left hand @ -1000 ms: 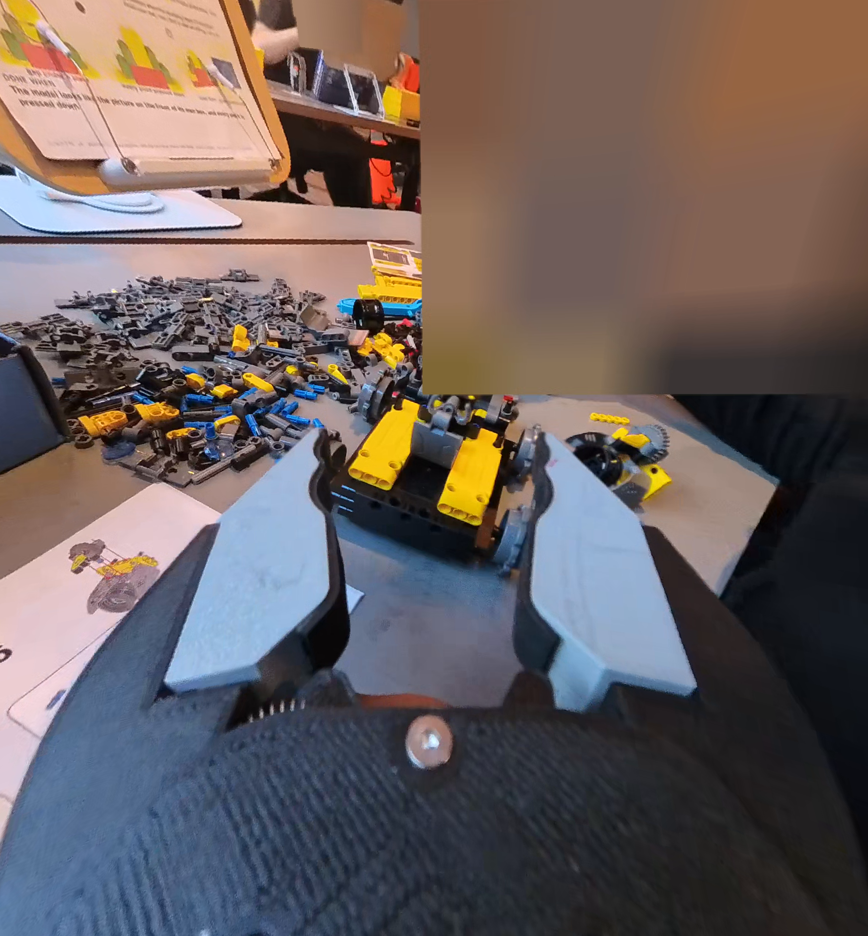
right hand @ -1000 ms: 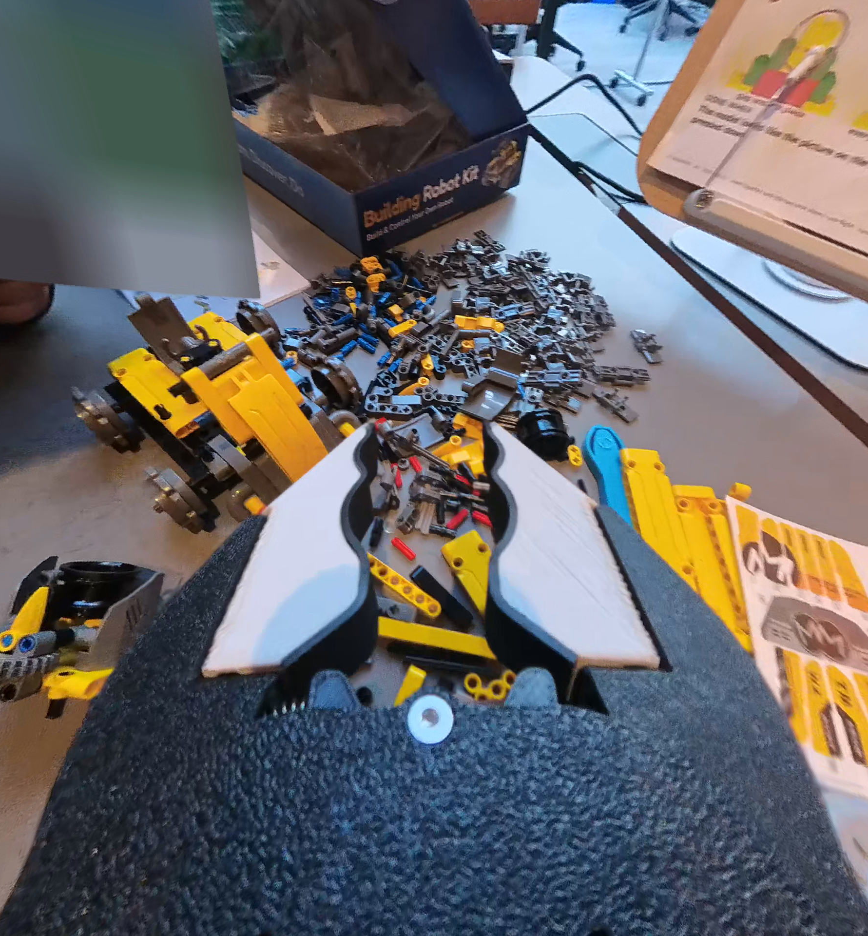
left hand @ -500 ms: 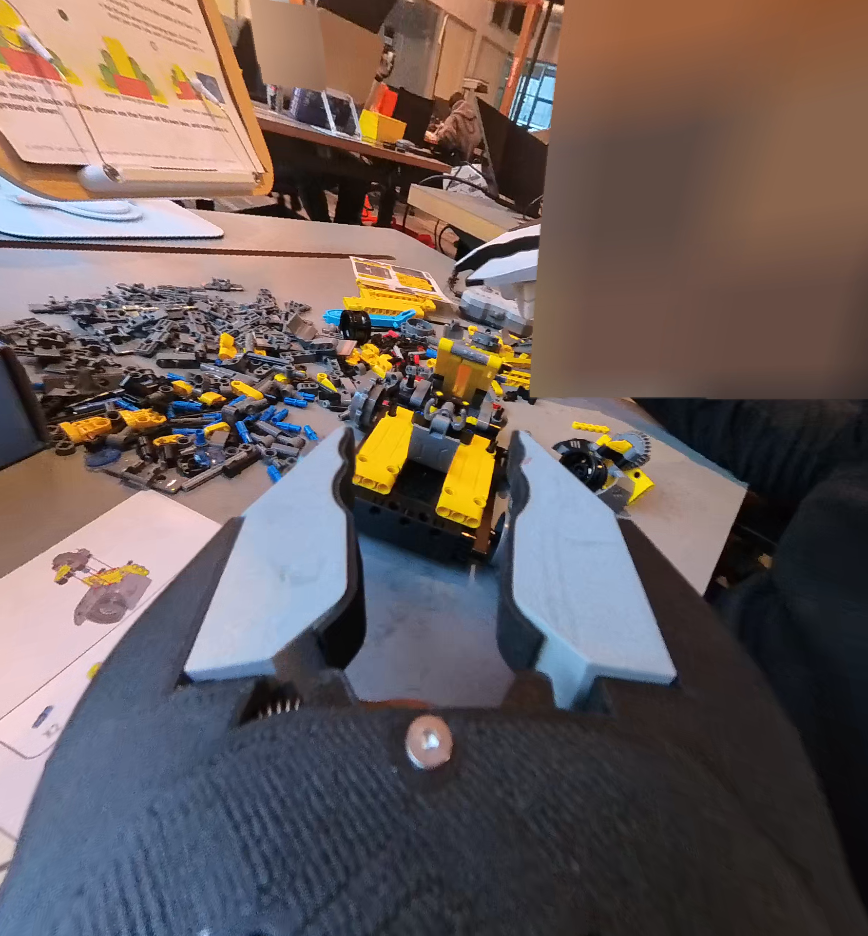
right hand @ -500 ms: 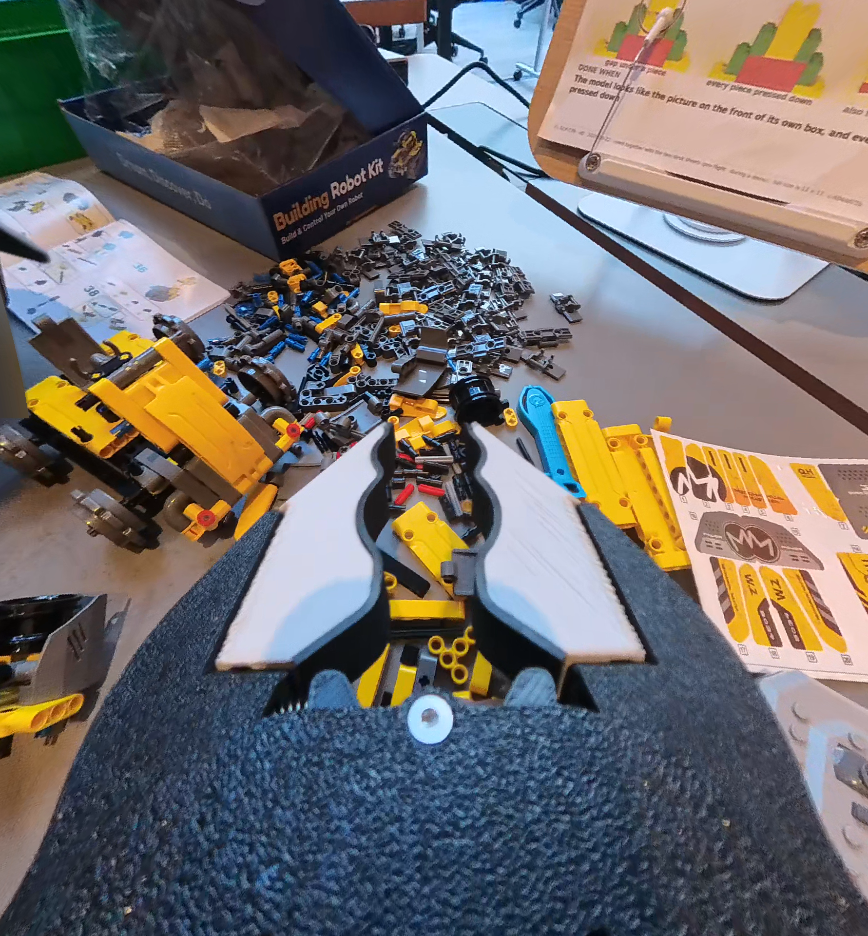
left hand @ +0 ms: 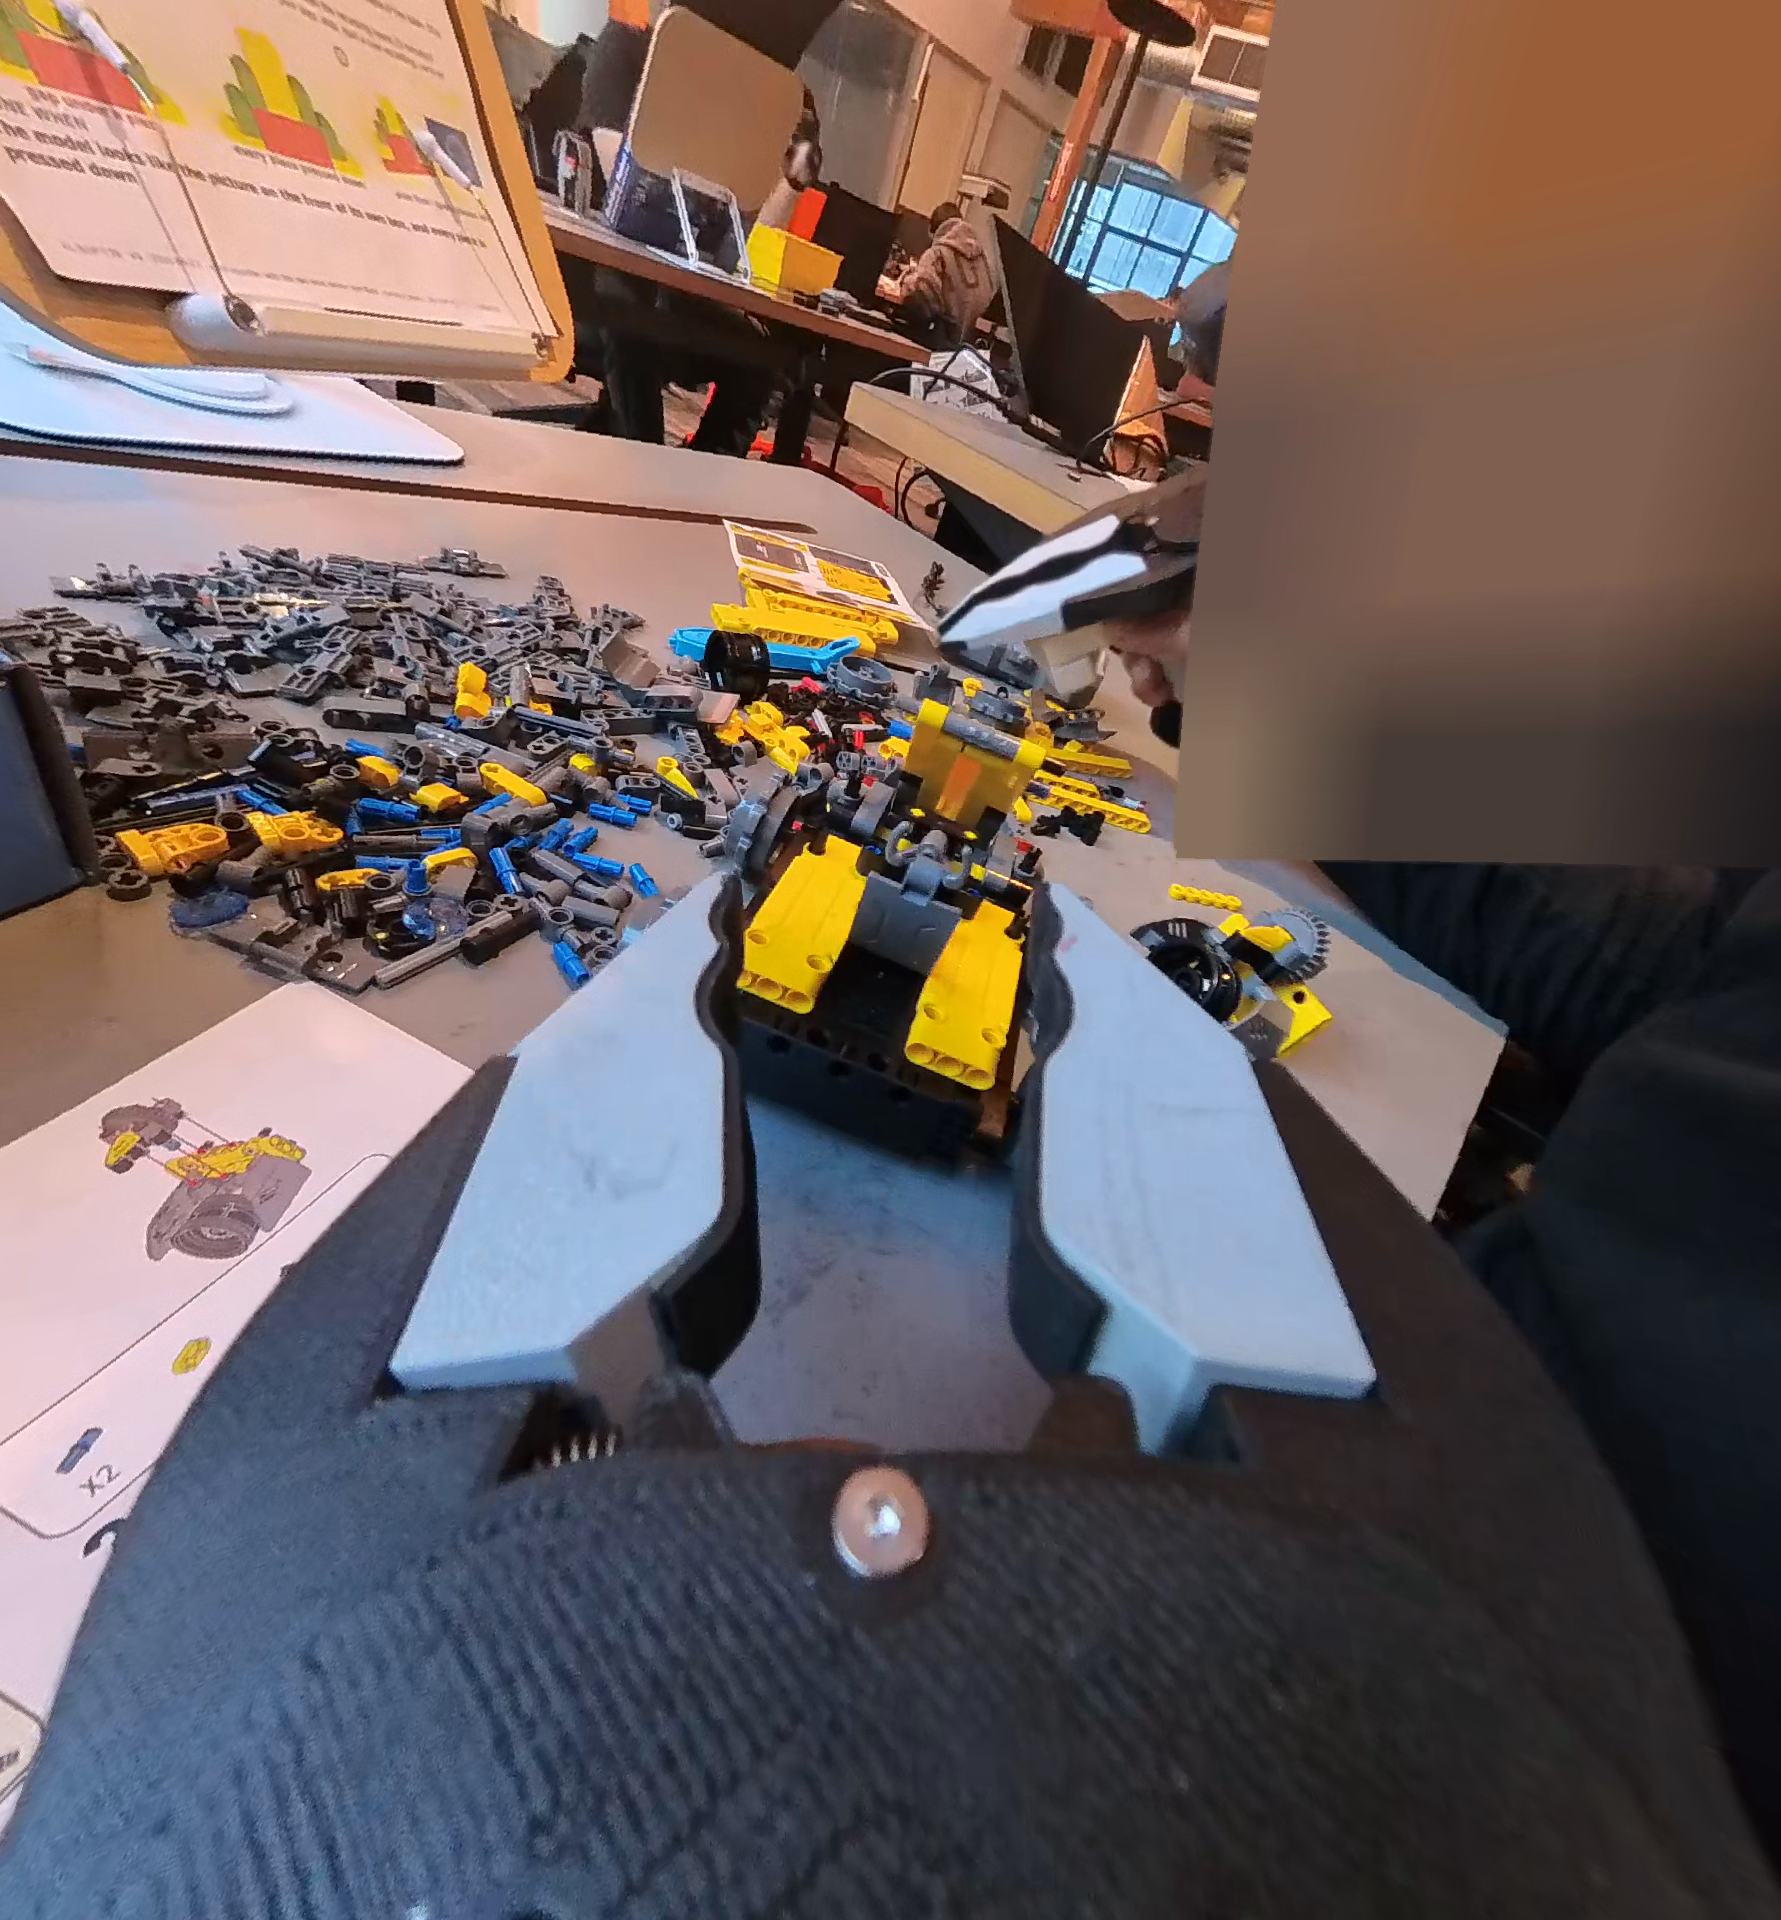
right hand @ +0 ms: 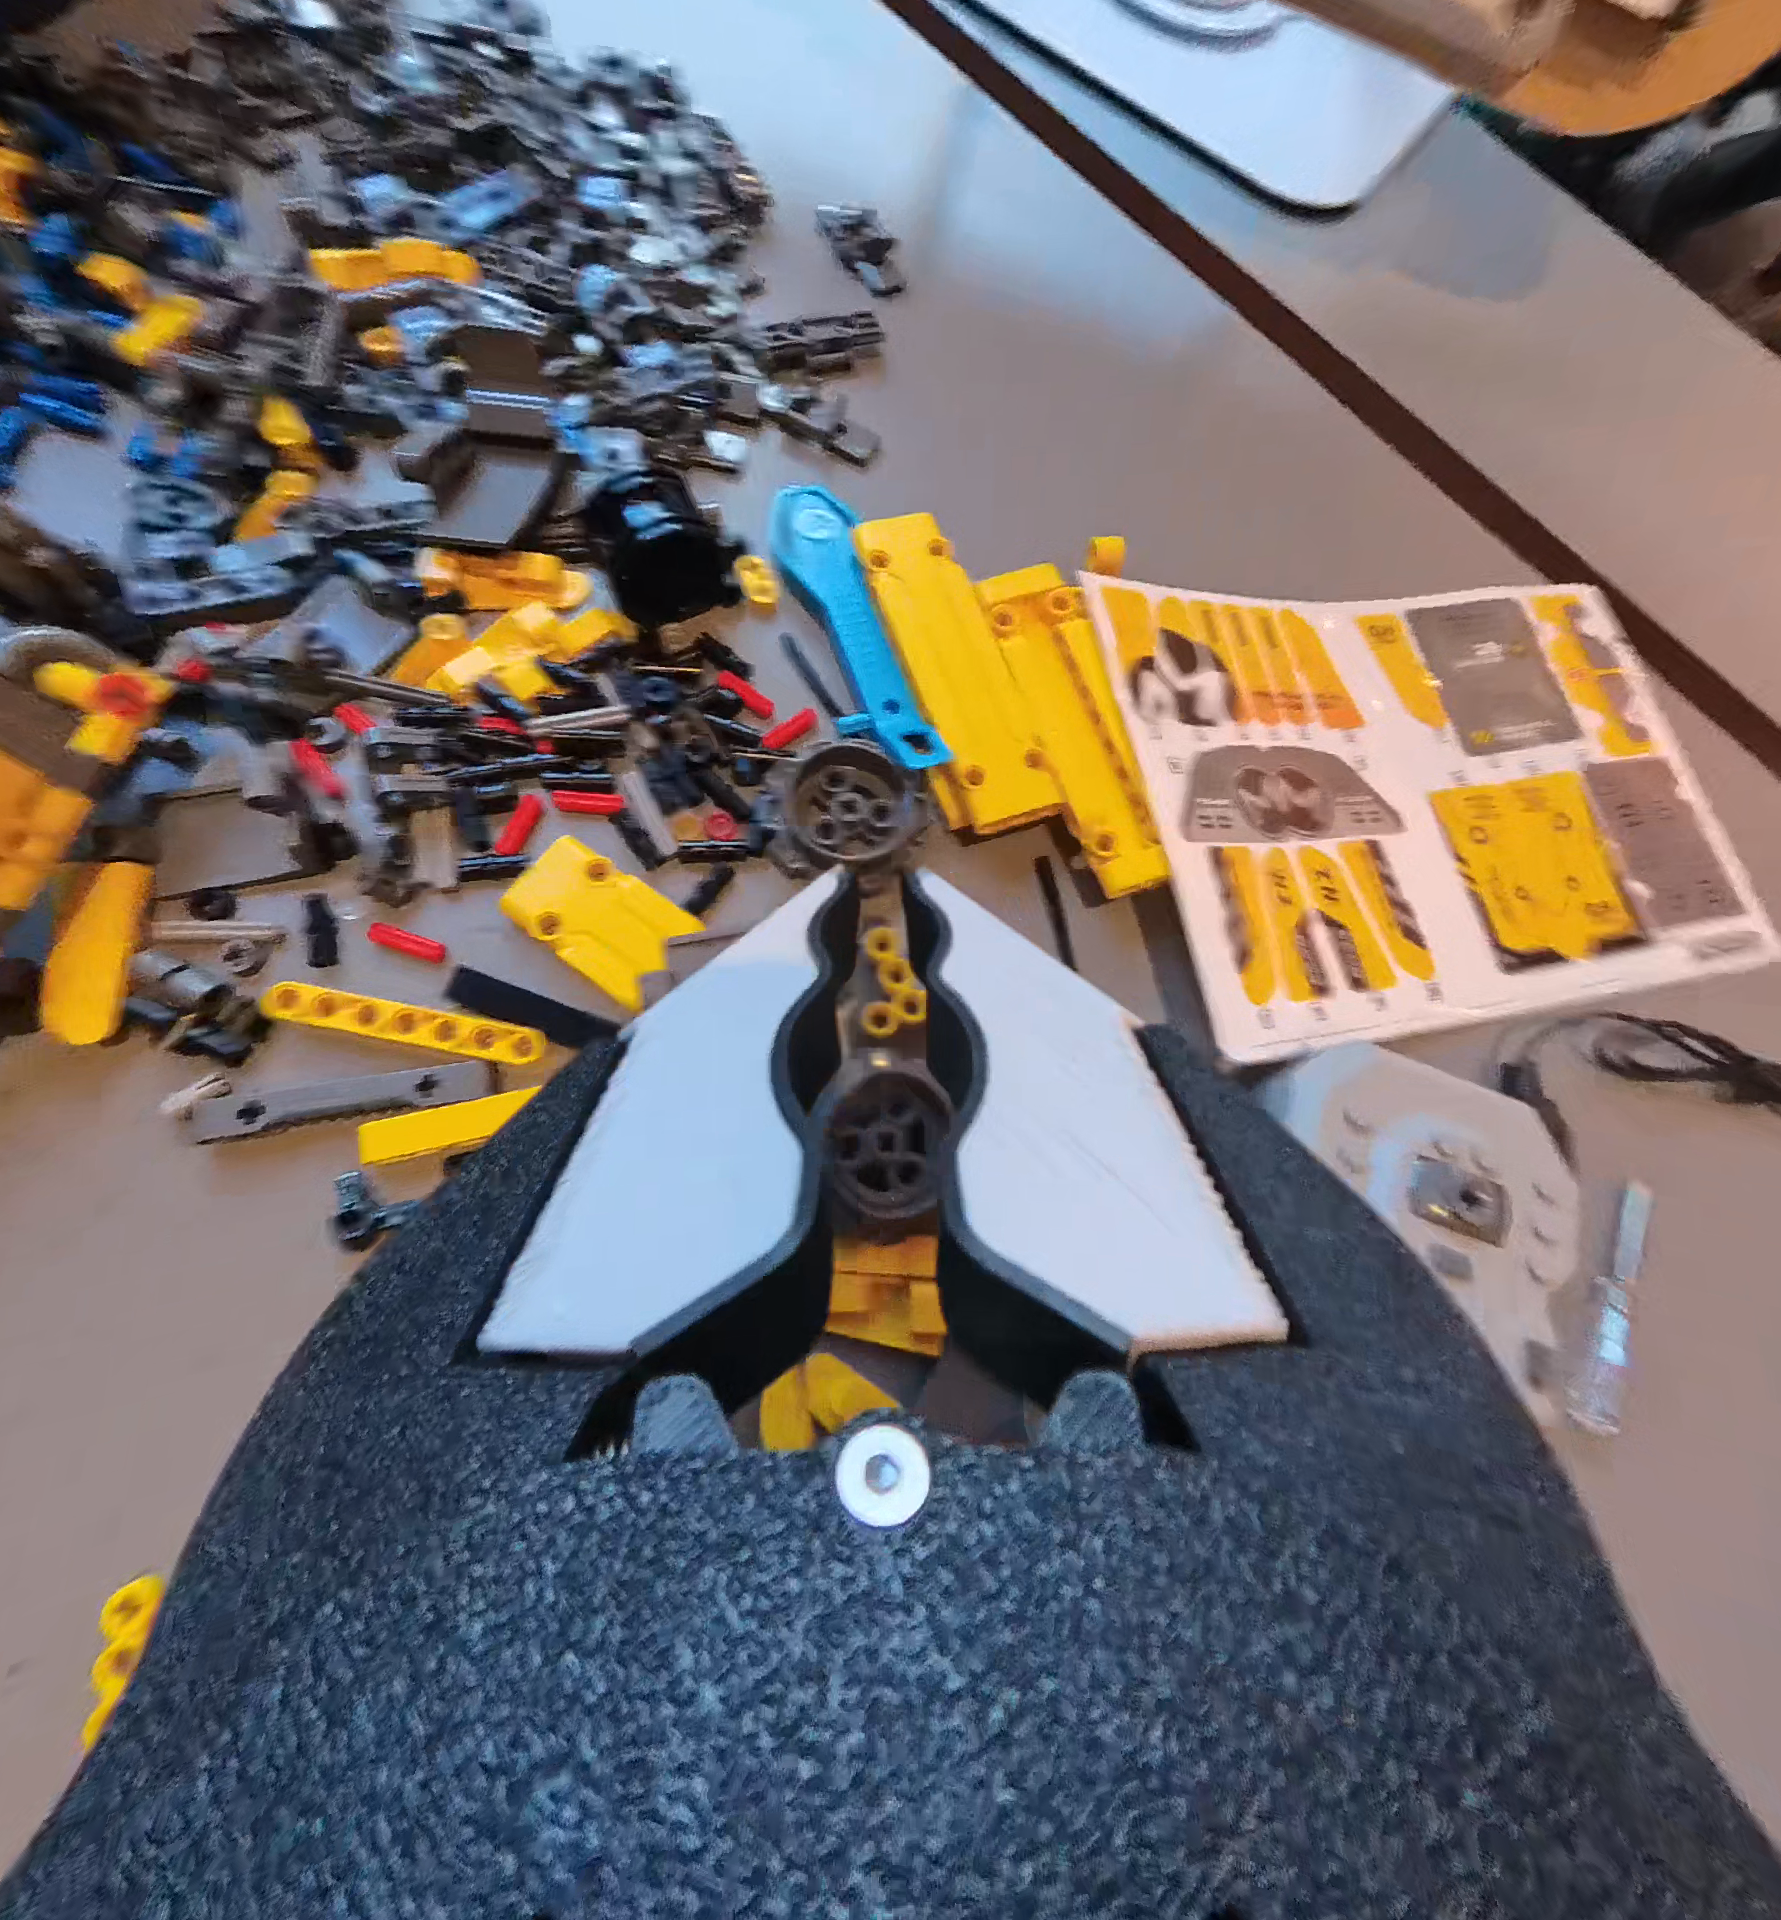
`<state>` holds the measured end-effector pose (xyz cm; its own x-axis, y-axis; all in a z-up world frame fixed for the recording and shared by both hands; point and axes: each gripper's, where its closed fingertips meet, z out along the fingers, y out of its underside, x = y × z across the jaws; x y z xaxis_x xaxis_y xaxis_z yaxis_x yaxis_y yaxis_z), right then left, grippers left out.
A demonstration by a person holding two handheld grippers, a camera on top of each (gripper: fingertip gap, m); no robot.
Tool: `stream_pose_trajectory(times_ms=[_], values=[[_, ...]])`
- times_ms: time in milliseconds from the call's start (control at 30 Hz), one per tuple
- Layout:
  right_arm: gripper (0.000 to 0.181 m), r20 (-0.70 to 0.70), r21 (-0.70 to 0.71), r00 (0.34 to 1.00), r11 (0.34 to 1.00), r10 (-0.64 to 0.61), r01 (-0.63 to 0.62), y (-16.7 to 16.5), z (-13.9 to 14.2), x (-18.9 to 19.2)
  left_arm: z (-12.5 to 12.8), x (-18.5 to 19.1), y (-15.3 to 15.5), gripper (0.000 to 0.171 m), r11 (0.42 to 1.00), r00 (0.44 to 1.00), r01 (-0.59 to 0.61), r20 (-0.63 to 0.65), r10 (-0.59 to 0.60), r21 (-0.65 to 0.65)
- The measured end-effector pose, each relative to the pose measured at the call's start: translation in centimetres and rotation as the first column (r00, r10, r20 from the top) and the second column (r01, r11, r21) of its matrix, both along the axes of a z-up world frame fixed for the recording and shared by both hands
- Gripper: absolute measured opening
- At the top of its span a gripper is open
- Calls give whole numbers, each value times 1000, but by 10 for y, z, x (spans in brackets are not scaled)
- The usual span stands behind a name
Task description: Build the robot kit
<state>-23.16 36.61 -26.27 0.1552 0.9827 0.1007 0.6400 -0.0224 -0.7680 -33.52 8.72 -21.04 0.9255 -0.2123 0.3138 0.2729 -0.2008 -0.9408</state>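
Note:
In the left wrist view my left gripper is closed on the black base of a yellow and black vehicle model that stands on the grey table. Its fingers press both sides of the model. My right gripper is nearly shut on a dark grey piece with two wheel hubs and small yellow connectors; one hub sticks out past the tips. The right gripper also shows in the left wrist view, low over the parts behind the model.
A wide pile of loose grey, blue and yellow parts covers the table. A blue tool, yellow panels, a sticker sheet, a grey controller and a screwdriver lie right. An instruction booklet lies near left, and a small wheel-and-gear assembly sits right of the model. Left tips to right tips: about 30 centimetres.
My left fingers closed from wide open onto the model's sides. My right gripper swung right and down over the loose parts and narrowed onto the dark hub piece.

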Motion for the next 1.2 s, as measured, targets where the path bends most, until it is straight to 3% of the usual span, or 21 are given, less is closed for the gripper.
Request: stream_pose_trajectory(times_ms=[33, 67, 100, 133, 167, 233, 333, 367, 400, 600, 733, 1067, 1200], values=[[14, -33, -76, 992, 990, 120, -122, -24, 2, -6, 0, 0, 0, 51, 1000, 1000, 0, 3, 0, 2], [20, -100, -189, 946, 928, 308, -322, -65, 11, -8, 1, -1, 0, 51, 1000, 1000, -1, 4, 1, 5], [20, -194, -272, 851, 807, 488, -524, -109, 25, -3, 1, -1, -1, 51, 1000, 1000, -2, 6, 1, 9], [14, -269, -267, 764, 716, 587, -645, -136, 40, 2, 2, -1, -1, 50, 1000, 1000, -2, 7, 2, 11], [7, -287, -200, 737, 714, 612, -671, -143, 47, 2, 2, -1, 0, 51, 1000, 1000, -2, 8, 2, 10], [14, -236, -80, 800, 810, 551, -581, -121, 45, -6, 1, 0, 0, 51, 1000, 1000, 2, 6, -2, 6], [16, -131, -97, 944, 944, 301, -315, -61, 22, -10, 1, 0, -1, 50, 1000, 1000, 0, 6, 0, 10], [25, -102, -113, 969, 966, 223, -234, -44, 15, -8, 1, 0, -1, 50, 1000, 1000, 1, 7, -1, 10], [32, -88, -123, 979, 973, 185, -195, -35, 11, -6, 2, -1, -1, 51, 1000, 1000, 1, 8, -1, 11], [26, -85, -21, 993, 996, 82, -85, -4, 15, 5, 3, -2, -1, 50, 1000, 1000, 1, 21, -2, 18], [26, -55, -50, 997, 998, -45, 43, 23, 6, 18, 3, -2, -1, 50, 1000, 1000, 2, 27, -2, 19], [23, 109, -74, 992, 996, 66, -58, 2, -29, 20, 2, -2, -1, 50, 1000, 1000, 2, 27, -2, 15], [23, 28, -105, 991, 986, 130, -126, -15, -11, 6, 2, -2, -1, 50, 1000, 999, 3, 33, -4, 14]])
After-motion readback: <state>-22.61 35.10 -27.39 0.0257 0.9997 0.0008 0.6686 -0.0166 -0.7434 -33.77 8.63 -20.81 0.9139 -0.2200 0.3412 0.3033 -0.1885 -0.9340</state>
